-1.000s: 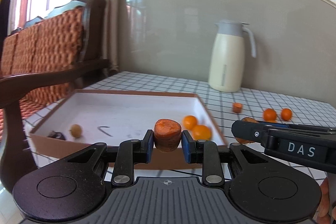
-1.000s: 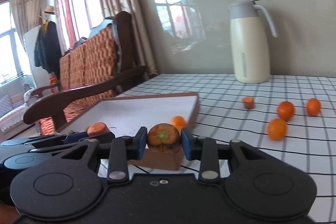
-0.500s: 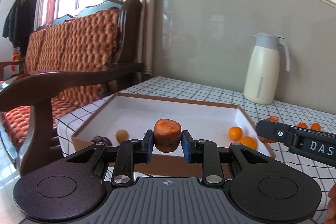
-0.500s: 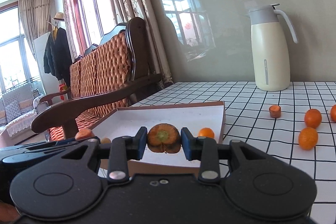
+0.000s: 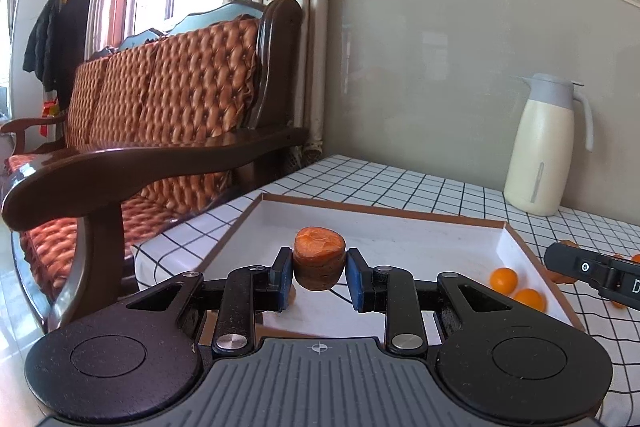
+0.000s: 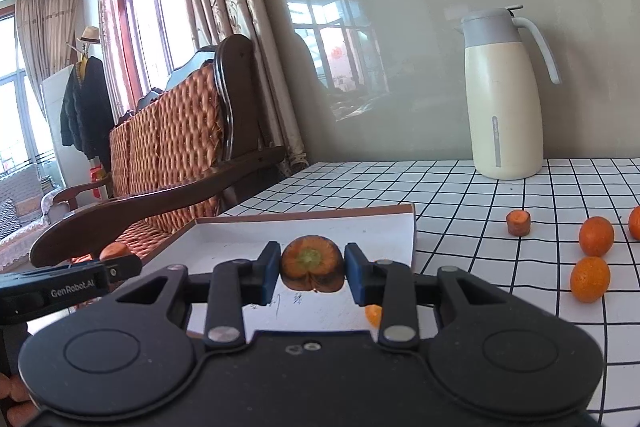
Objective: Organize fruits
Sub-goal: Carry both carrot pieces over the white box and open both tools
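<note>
Living room with curtained windows and a beige wall panel; a table under a white cloth with a black grid stood beside a wooden sofa with orange tufted cushions. A cream thermos jug with a grey lid stood near the wall. A shallow box, brown outside and white inside, lay at the table's left end. Left gripper was clamped on a carrot chunk, orange, rough-cut top facing up, skin darker below, held above the box's near side. Right gripper was clamped on a second carrot piece, cut face toward the camera, greenish core, dark edge, held over the box's near edge. Its side read "D…" in the left view, the rest cut off; the left gripper's side read "GenRobot.AI" in the right view. Faint handwriting on the box floor was illegible. Two small oranges lay in the box's right corner. On the cloth, well apart from the box: a short carrot stub and loose oranges.
</note>
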The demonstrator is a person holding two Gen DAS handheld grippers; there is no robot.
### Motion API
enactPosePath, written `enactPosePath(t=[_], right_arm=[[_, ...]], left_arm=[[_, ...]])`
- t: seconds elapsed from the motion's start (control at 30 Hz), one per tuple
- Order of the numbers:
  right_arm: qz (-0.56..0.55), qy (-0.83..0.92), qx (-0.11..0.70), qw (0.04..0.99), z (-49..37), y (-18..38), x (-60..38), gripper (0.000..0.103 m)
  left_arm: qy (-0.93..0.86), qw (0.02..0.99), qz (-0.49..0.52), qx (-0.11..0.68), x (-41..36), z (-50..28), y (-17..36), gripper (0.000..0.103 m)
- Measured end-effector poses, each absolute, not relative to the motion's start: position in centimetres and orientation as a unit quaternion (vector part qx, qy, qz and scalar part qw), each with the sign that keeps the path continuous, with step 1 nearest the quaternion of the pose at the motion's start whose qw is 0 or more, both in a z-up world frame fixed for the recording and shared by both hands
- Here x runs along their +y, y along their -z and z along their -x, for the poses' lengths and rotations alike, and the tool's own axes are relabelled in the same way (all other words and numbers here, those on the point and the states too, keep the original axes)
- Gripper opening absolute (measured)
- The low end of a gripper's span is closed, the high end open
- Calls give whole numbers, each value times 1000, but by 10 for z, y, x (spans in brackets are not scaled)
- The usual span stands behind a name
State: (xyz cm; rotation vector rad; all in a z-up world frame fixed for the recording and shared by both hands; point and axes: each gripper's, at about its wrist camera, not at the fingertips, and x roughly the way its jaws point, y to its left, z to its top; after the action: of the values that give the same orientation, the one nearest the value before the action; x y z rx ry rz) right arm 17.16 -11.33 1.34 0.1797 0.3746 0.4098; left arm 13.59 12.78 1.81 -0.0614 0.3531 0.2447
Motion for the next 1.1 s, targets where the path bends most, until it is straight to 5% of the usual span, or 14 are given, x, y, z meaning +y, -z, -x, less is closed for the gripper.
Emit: enactPosePath(t=[1.1], right_arm=[[-88, -145, 229, 958, -250, 4, -94, 27]], left_arm=[[-138, 966, 42, 214, 170, -218, -2, 29]])
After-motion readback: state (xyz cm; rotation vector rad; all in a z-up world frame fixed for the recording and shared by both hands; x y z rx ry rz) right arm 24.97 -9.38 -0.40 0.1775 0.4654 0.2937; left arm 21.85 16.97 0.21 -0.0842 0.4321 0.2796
